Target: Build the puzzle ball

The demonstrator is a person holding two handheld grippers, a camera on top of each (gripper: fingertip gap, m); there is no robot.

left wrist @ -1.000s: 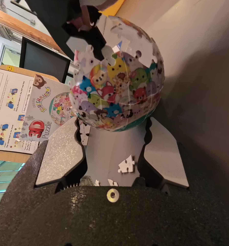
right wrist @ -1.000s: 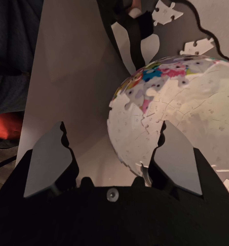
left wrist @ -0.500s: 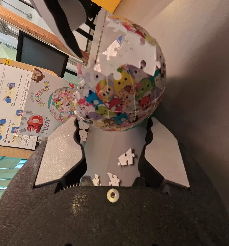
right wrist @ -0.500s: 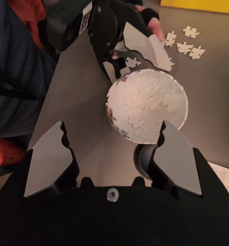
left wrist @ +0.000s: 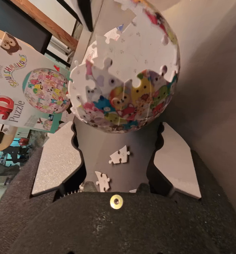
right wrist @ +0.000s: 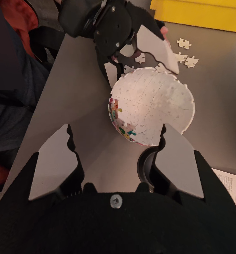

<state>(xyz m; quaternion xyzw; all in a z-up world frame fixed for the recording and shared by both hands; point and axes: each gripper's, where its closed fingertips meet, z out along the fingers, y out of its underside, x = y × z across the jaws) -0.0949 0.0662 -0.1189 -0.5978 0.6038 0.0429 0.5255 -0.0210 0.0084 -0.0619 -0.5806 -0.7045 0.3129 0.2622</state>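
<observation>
The half-built puzzle ball (left wrist: 128,99) lies on the grey table, with colourful cartoon pieces on its lower part and an open top showing the white inside. From above in the right wrist view, the puzzle ball (right wrist: 151,107) is a white bowl. My left gripper (left wrist: 116,137) is open and empty, its fingertips just short of the ball's near side; in the right wrist view the left gripper (right wrist: 142,66) reaches the ball's far rim. My right gripper (right wrist: 116,137) is open and empty, above and short of the ball. Loose white pieces (left wrist: 119,155) lie between the left fingers.
The puzzle box (left wrist: 25,89) stands left of the ball. A black ring stand (right wrist: 144,169) sits by my right finger. More loose pieces (right wrist: 191,61) lie near a yellow box (right wrist: 197,13). A paper leaflet (right wrist: 231,185) lies at the right. A person's dark clothing (right wrist: 11,110) is beyond the table's left edge.
My right gripper has pulled back and up from the ball, which it was close against a second ago. My left gripper has moved closer to the ball.
</observation>
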